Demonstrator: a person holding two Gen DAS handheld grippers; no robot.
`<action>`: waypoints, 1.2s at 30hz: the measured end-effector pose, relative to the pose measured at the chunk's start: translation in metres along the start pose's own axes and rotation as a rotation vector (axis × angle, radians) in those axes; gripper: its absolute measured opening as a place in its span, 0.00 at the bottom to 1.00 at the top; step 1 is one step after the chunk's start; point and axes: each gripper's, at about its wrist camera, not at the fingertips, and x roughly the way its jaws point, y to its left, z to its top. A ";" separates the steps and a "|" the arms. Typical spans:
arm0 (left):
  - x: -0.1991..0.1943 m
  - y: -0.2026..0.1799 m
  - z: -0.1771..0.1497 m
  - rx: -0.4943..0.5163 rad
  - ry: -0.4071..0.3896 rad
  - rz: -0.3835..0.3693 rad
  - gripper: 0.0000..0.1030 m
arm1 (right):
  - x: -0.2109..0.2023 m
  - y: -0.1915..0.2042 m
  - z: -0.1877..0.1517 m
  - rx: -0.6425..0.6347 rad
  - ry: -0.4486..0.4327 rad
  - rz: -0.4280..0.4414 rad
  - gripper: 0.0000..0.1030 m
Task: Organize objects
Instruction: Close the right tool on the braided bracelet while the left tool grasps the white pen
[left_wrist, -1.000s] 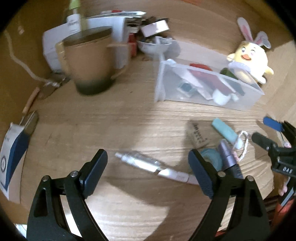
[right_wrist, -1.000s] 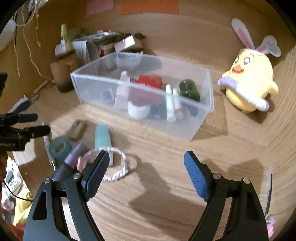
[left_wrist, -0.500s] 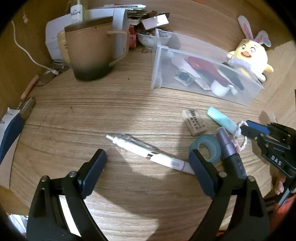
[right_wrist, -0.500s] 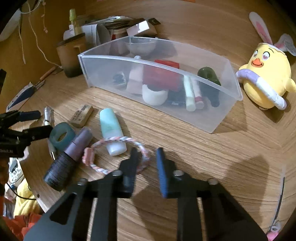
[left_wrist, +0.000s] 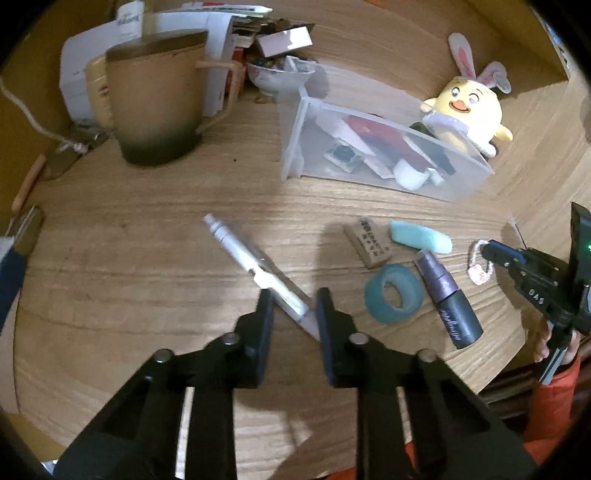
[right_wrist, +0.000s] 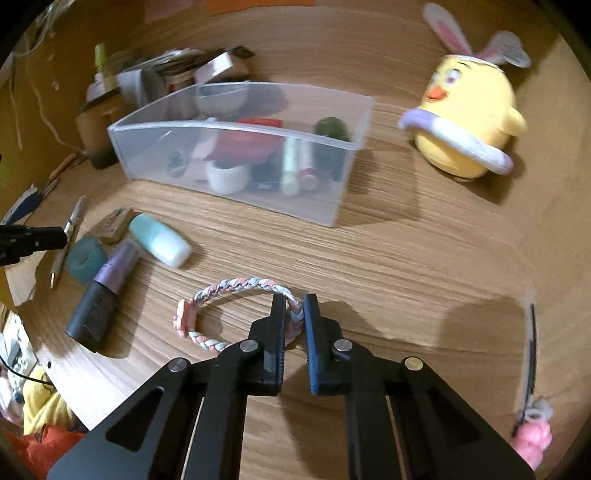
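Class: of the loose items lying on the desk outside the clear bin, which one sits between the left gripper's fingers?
The white pen. Its near end lies between the left gripper fingers, while the eraser, teal tape roll and purple bottle lie off to the right.

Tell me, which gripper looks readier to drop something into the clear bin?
Probably right: the right gripper is shut on the braided bracelet, with the clear bin straight ahead.

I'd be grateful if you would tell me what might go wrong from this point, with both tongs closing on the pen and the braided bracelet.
The left tongs close on the pen near its rear end, so the long barrel may tip or swivel when lifted.

The right tongs pinch only one thin strand of the braided bracelet; it may slip out or dangle and catch the clear bin wall.

The teal tape roll lies beside the pen and might get nudged.
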 end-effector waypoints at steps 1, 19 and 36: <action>0.001 -0.001 0.002 0.013 -0.001 0.011 0.15 | -0.002 -0.003 -0.001 0.008 -0.003 -0.005 0.08; -0.005 0.033 0.003 -0.064 0.051 0.001 0.39 | -0.028 -0.009 -0.005 0.059 -0.037 0.032 0.37; 0.019 0.011 0.023 -0.010 -0.020 0.098 0.16 | -0.002 0.034 -0.015 -0.013 0.009 0.079 0.27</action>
